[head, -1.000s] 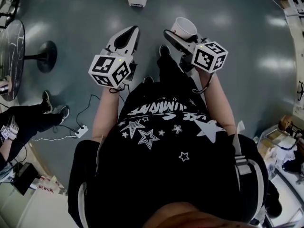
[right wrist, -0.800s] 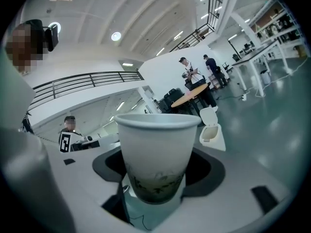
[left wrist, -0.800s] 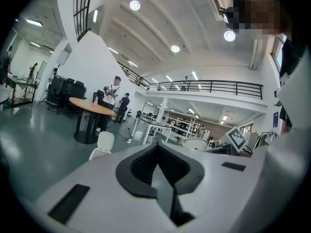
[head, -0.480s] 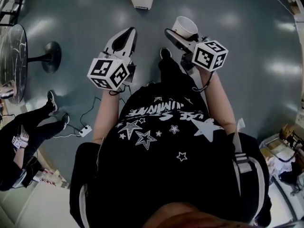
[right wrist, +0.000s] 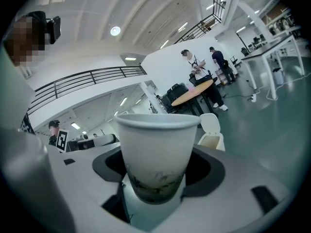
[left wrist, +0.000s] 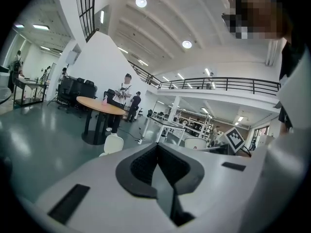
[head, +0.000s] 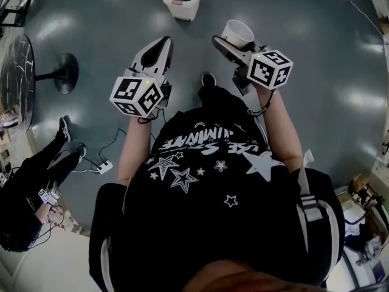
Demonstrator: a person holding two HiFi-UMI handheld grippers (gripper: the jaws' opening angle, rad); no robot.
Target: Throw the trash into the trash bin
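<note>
The left gripper (left wrist: pixel 157 150) fills the lower half of the frame, its dark pads closed together with nothing between them. At nine o'clock from its tip a white trash bin (left wrist: pixel 112 143) stands on the grey floor (left wrist: pixel 43 135), lid raised. A round table (left wrist: pixel 99 106) sits at ten o'clock, with two people (left wrist: pixel 127 89) standing behind it. At three o'clock a paper cup (left wrist: pixel 195 143) shows, and past it the right gripper's marker cube (left wrist: pixel 236 139). A railed balcony (left wrist: pixel 228 84) runs at one o'clock.

An upright white paper cup (head: pixel 237 34), faint print near its base, sits gripped in the right tool (head: pixel 231 44), well apart from the small cream trash bin (head: pixel 181 10) standing open on the floor (head: pixel 292 72).
</note>
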